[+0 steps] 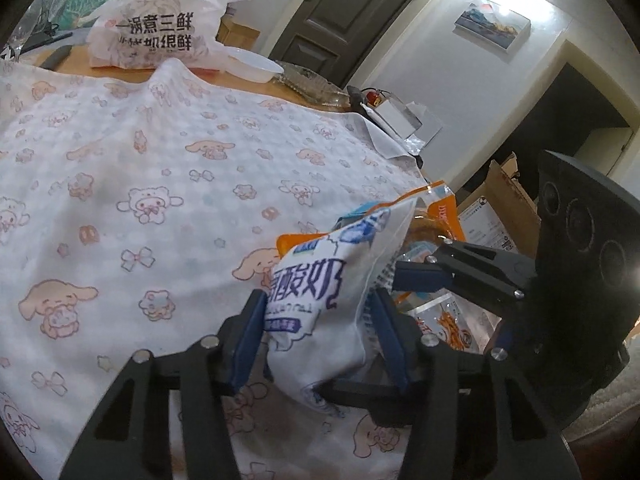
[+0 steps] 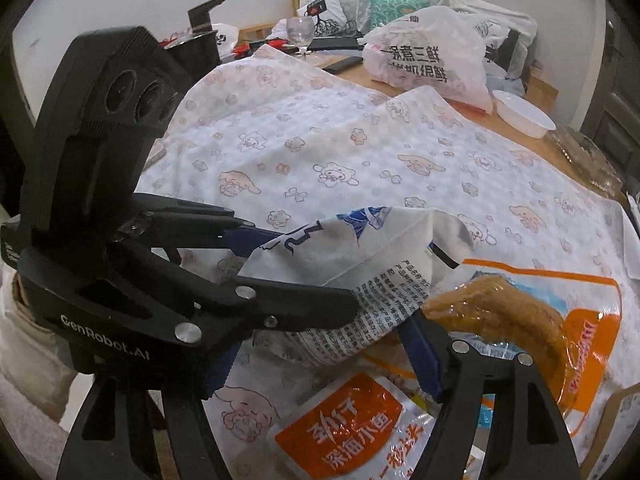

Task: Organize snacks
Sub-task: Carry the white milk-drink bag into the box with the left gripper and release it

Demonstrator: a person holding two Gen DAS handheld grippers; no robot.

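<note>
A white and blue yogurt snack bag [image 1: 320, 300] stands between the pads of my left gripper [image 1: 318, 320], which is shut on it above the patterned cloth. In the right wrist view the same bag [image 2: 360, 248] is held by the left gripper [image 2: 280, 264] coming in from the left. My right gripper [image 2: 320, 360] is open, its jaws on either side of the bag's lower printed part. An orange and clear bag with a brown snack [image 2: 520, 312] lies to the right. An orange fish-snack packet [image 2: 352, 428] lies below.
A cartoon-print cloth [image 1: 140, 168] covers the table. At the far end sit a white plastic shopping bag [image 1: 160, 28], a white bowl [image 1: 252, 66] and a wine glass [image 2: 301, 32]. Cardboard boxes [image 1: 500, 208] stand beyond the table's right edge.
</note>
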